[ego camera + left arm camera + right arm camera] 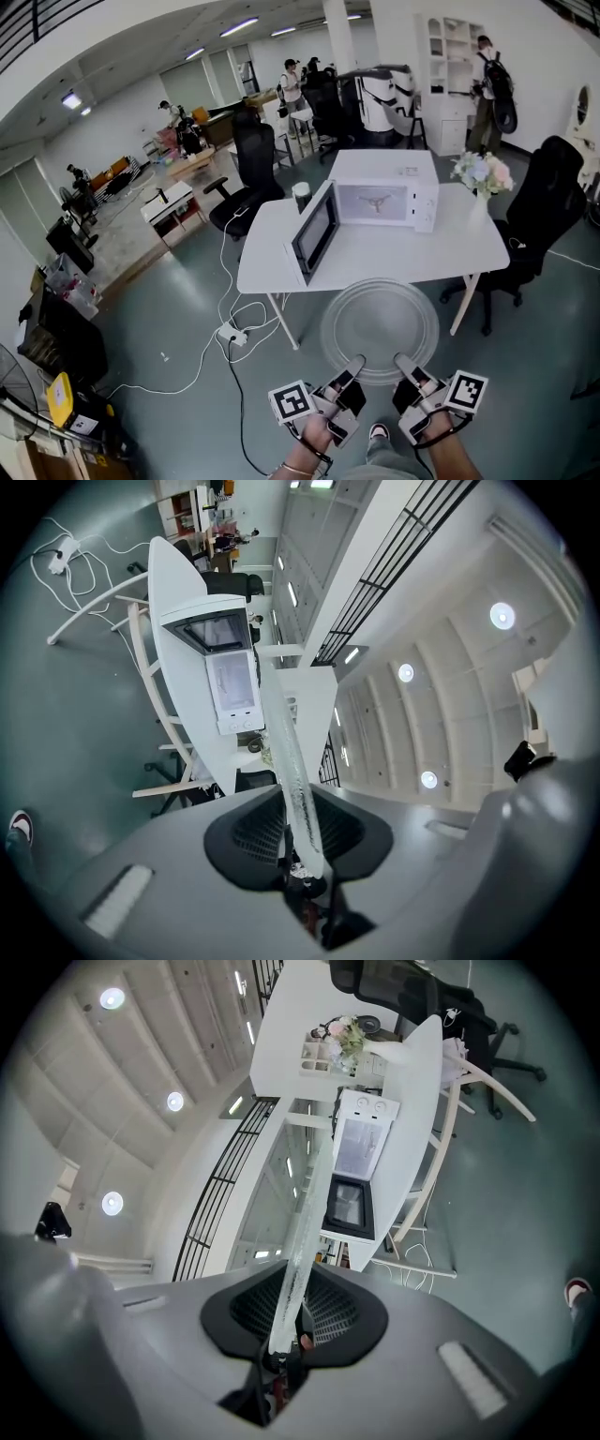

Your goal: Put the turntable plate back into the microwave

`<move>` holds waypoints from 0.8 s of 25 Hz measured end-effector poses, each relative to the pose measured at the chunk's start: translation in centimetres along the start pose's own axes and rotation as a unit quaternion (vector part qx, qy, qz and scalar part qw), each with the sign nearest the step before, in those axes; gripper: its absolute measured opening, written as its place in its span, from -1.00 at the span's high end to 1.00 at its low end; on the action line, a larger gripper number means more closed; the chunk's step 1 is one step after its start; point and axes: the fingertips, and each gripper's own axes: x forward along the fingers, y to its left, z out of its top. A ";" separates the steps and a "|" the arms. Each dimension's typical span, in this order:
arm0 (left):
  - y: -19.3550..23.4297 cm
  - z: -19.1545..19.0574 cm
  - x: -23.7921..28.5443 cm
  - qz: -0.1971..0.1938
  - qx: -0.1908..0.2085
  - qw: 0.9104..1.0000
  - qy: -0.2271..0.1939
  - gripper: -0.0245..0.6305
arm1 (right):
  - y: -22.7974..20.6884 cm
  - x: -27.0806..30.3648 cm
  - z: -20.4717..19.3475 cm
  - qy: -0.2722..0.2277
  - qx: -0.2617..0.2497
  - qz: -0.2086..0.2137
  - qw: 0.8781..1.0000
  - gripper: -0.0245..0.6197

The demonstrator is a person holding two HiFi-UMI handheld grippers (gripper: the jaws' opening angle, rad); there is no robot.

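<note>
While the one microwave [384, 200] stands on the one white table [469, 253] with its door [314, 230] swung open, the head view shows one glass turntable plate [380, 328] held level in front of it, well apart from it. Two grippers carry the plate. The left gripper [354, 364] and the right gripper [403, 362] pinch the rim farthest from the microwave, side by side.

In the left gripper view, the left gripper [302, 844] has its jaws narrowly apart and clamped on the turntable plate [289, 761], which runs edge-on toward the microwave [230, 682].

In the right gripper view, the right gripper [289, 1321] is likewise clenched on the turntable plate [302, 1232], seemingly just at its lip. The microwave [358, 1162] lies beyond.
</note>
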 end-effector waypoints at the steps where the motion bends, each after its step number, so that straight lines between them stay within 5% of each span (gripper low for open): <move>1: 0.3 0.5 1.0 0.002 -0.002 1.000 -0.002 0.74 | -0.4 0.6 1.0 0.002 0.004 -0.001 1.000 0.76; 20: 3.4 7.5 14.8 0.011 0.001 1.000 -0.027 0.74 | -4.6 8.8 14.5 0.035 0.007 0.005 0.999 0.76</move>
